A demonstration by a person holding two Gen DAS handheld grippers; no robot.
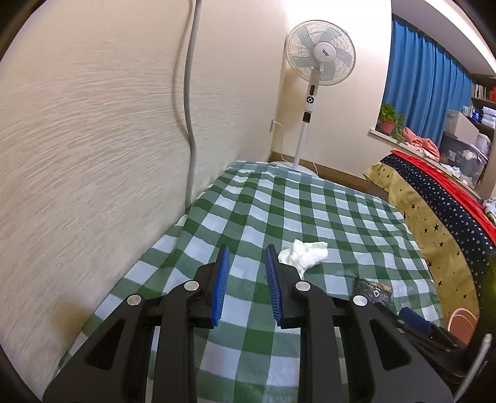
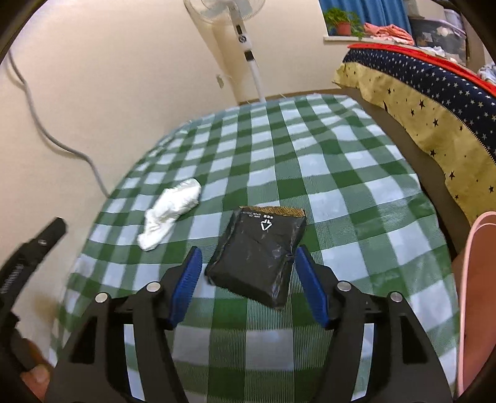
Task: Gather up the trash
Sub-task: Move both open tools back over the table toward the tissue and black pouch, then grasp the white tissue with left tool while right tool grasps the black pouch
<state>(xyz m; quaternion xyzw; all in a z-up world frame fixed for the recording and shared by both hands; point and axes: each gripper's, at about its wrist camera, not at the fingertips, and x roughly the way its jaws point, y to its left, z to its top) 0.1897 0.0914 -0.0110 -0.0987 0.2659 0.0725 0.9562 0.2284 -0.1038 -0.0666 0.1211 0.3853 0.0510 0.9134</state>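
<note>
Right gripper (image 2: pixel 248 279) jaws spread, straddling the black packet (image 2: pixel 257 257) on the checked cloth (image 2: pixel 341 186) without contact; light, crinkly, slippery, so pinch its long sides; left gripper (image 1: pixel 246 279) narrowly apart, empty, tissue (image 1: pixel 303 254) just right.

The fan (image 2: pixel 229 18) loses its head to the top edge (the wall (image 1: pixel 77 139) smears into streaks).

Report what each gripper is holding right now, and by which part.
Nothing is held. The right gripper stands open around the black packet, fingers clear of its sides. The left gripper is empty, beside the white tissue.
</note>
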